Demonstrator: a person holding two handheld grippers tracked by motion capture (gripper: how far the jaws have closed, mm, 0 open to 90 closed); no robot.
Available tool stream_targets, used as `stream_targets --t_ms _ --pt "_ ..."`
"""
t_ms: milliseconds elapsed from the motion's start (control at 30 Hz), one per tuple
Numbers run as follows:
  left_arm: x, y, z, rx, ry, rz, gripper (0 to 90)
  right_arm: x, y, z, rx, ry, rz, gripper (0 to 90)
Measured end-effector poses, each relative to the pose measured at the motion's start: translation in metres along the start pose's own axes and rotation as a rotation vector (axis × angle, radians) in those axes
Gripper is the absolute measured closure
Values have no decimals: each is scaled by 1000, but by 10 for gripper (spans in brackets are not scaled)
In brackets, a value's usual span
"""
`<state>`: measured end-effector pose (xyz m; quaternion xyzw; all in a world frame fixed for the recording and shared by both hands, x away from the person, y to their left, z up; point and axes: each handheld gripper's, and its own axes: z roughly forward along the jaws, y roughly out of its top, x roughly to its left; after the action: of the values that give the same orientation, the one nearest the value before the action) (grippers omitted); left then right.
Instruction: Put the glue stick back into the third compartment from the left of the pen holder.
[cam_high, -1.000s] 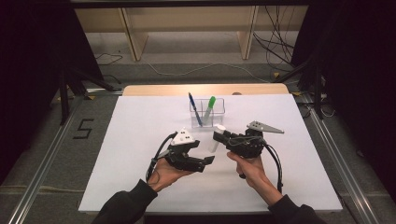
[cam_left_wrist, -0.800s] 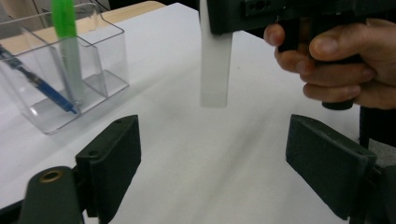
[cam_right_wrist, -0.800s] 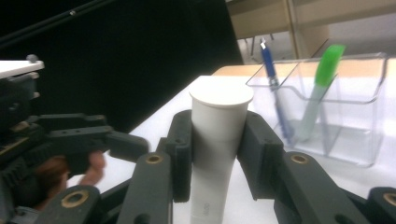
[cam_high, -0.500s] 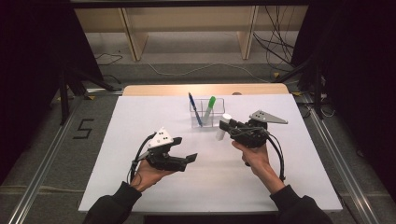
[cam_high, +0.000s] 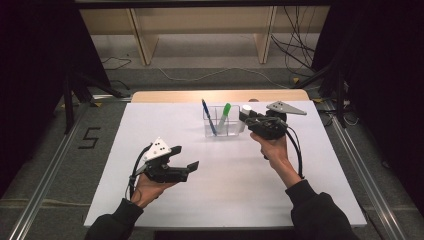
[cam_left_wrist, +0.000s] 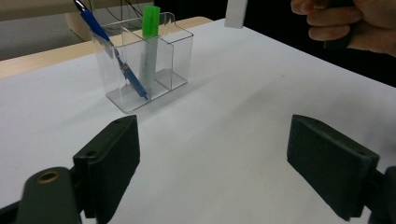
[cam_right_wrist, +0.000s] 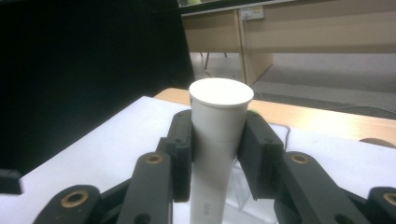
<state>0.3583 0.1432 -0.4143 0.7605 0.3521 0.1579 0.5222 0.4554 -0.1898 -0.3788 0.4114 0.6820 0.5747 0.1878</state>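
Blue pen (cam_high: 208, 117), green-capped marker (cam_high: 224, 116), white tube (cam_right_wrist: 215, 140), black tongs (cam_right_wrist: 215, 140).

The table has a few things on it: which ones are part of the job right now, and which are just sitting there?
In use:
- white marker, gripped by the right gripper
- clear holder, right beside that marker

Just sitting:
- blue pen in the holder
- green marker in the holder
- left gripper, open and empty

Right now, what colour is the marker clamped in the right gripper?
White, cap included; the marker shows best in the right gripper view, between the right gripper's jaws.
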Motion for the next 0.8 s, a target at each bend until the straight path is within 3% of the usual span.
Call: stream_targets --t_ms 367,800 --pt "3 -6 -6 -11 28 8 162 -17 15 27 16 -67 18 674" --pt "6 -9 -13 -22 41 2 153 -20 22 57 31 -126 24 674"
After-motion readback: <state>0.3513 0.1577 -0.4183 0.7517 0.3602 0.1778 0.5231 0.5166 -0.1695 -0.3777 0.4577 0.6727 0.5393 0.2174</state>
